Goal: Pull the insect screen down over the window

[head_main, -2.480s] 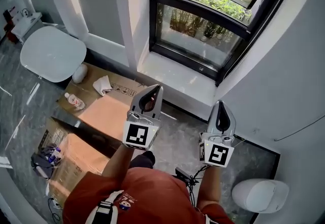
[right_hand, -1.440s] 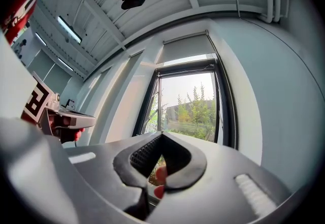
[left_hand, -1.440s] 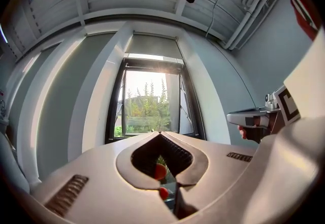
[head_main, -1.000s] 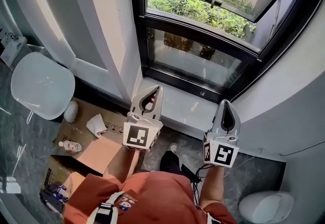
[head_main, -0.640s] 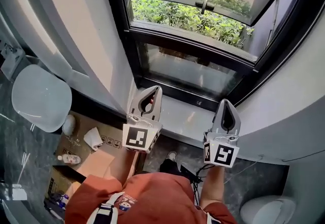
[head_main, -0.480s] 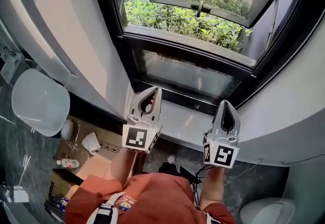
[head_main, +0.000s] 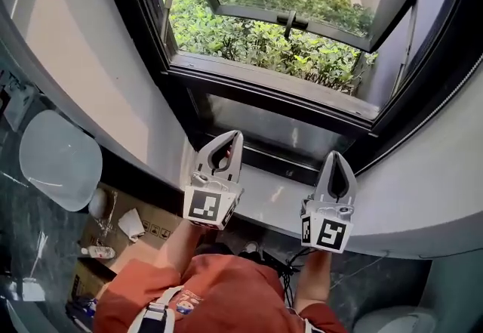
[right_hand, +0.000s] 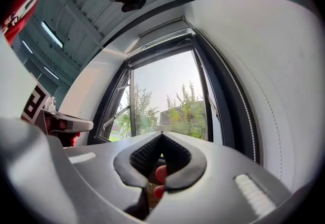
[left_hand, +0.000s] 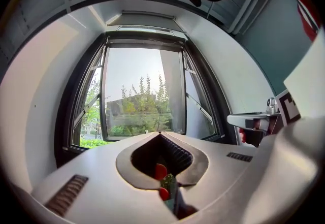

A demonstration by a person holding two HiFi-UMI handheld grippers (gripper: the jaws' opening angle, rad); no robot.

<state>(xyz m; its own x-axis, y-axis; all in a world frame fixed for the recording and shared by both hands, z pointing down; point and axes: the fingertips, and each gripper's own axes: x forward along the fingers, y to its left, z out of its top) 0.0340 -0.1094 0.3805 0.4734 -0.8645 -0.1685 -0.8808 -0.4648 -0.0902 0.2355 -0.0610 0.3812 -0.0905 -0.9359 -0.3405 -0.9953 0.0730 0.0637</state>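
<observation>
Insect screen: not down. No mesh shows across the opening, so it is probably rolled up in the top bar (left_hand: 144, 43) of the window (head_main: 272, 86), well above both tools.

Left hand-held gripper (head_main: 233, 137): jaws pressed together, nothing between them. Right hand-held gripper (head_main: 334, 155): same, closed and empty. That makes sense, as there is nothing to grab at this height.

The two are held side by side, level with each other, tips aimed at the window and tilted a little upward. This looks like an approach pose, with both ready to go up to the bar together so the screen comes down evenly.

Both tips hover over the pale sill (head_main: 273, 194), apart from it and touching nothing. In each gripper view the frame fills the middle, so the aim is straight at the opening.

The sash (head_main: 256, 12) is swung outward, with bushes (head_main: 249, 41) right below it. That leaves the opening bare, so the screen has to run down the inner side of the frame.

Next move, as I judge it: raise both, then open the jaws at the pull bar. I cannot make out a tab or handle on it from here.
</observation>
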